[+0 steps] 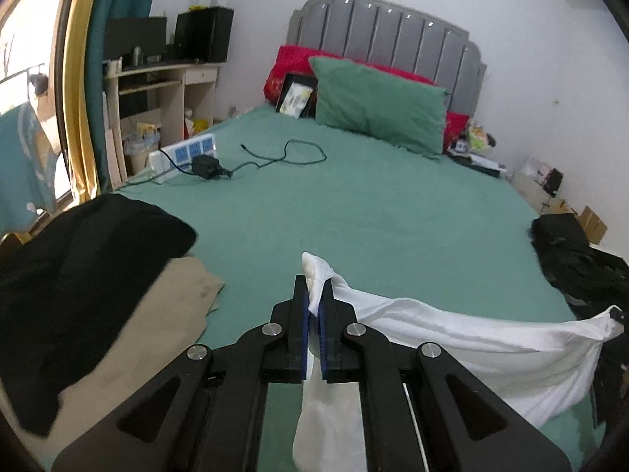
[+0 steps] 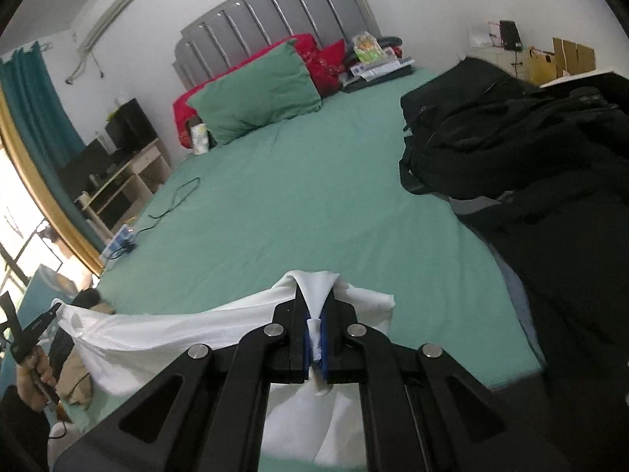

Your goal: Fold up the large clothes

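We have the white garment (image 1: 471, 338) stretched between both tools above the near edge of the bed (image 1: 354, 204). The left gripper (image 1: 314, 310) is clamped on one bunched end of it, cloth sticking out past the blue pads (image 1: 303, 338); the right gripper (image 2: 314, 330) is likewise pinched tight on the other end, a twist of white fabric squeezed between its jaws. The slack middle sags onto the green sheet.

At the near left corner of the bed we see a black garment (image 1: 90, 259) lying over a tan one (image 1: 157, 322). A heap of dark clothes (image 2: 511, 149) fills the right edge. On the left edge sit a power strip (image 1: 184, 153) and a black adapter (image 1: 205, 166) with its cable. A green pillow (image 1: 377, 98) and red cushions (image 1: 291, 67) lean on the grey headboard (image 1: 385, 35). A desk (image 1: 165, 82) stands by the teal curtain (image 1: 118, 39); the walls are white.
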Demonstrator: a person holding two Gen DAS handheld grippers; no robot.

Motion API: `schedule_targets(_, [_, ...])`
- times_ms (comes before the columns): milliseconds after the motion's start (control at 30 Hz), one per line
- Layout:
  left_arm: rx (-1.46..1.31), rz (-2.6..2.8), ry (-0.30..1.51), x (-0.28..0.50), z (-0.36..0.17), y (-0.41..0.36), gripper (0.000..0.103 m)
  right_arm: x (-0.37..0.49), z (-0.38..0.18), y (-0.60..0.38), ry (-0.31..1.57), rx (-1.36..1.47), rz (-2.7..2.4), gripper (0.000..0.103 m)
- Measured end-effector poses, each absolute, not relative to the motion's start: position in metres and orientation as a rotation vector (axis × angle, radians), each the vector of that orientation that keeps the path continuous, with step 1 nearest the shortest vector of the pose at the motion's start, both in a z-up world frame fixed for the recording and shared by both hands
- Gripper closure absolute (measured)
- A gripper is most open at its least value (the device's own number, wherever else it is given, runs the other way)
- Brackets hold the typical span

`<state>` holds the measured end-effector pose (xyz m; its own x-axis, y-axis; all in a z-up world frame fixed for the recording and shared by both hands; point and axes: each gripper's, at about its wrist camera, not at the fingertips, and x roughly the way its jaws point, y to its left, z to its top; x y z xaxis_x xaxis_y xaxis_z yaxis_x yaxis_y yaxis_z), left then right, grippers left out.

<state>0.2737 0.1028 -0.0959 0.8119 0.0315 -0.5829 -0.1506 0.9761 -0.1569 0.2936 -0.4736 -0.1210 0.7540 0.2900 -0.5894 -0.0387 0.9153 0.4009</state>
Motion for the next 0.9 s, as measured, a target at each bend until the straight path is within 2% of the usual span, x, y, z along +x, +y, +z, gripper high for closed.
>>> schedule_targets(100, [-0.197, 0.107, 0.664, 0.318, -0.119, 0.098, 0.098, 0.330, -0.142, -0.477, 0.728, 0.417, 0.167, 0.098])
schedule_targets(167, [-0.189, 0.126, 0.720, 0.341, -0.137, 0.096, 0.098, 0.354, -0.161, -0.480, 0.763, 0.444, 0.155, 0.094])
schedule_targets(200, [-0.199, 0.135, 0.757, 0.351, -0.147, 0.098, 0.098, 0.362, -0.169, -0.480, 0.776, 0.440, 0.141, 0.085])
schedule_targets(233, [-0.214, 0.139, 0.801, 0.362, -0.160, 0.100, 0.097, 0.371, -0.179, -0.482, 0.786, 0.434, 0.115, 0.068])
schedule_targets(267, [-0.227, 0.145, 0.843, 0.373, -0.172, 0.104, 0.085, 0.375, -0.185, -0.485, 0.786, 0.431, 0.089, 0.056])
schedule_targets(300, [-0.241, 0.159, 0.877, 0.380, -0.182, 0.110, 0.075, 0.376, -0.189, -0.488, 0.783, 0.431, 0.070, 0.037])
schedule_targets(333, [-0.266, 0.176, 0.889, 0.382, -0.188, 0.117, 0.059, 0.374, -0.193, -0.493, 0.775, 0.438, 0.047, 0.035])
schedule_targets(367, [-0.299, 0.190, 0.890, 0.380, -0.191, 0.126, 0.054, 0.370, -0.194, -0.496, 0.772, 0.440, 0.032, 0.035])
schedule_targets(533, [-0.272, 0.145, 0.867, 0.345, -0.185, 0.123, 0.052, 0.327, -0.178, -0.490, 0.791, 0.368, 0.044, 0.035])
schedule_targets(667, [-0.242, -0.038, 0.961, 0.325, -0.190, 0.088, 0.052, 0.300, -0.172, -0.445, 0.836, 0.269, 0.197, 0.035])
schedule_targets(867, [-0.275, -0.113, 1.085, 0.323, -0.217, 0.061, 0.053, 0.311, -0.201, -0.419, 0.947, 0.449, 0.331, 0.036])
schedule_targets(900, [-0.308, -0.118, 1.097, 0.325, -0.221, 0.062, 0.053, 0.315, -0.207, -0.420, 0.958, 0.485, 0.336, 0.041])
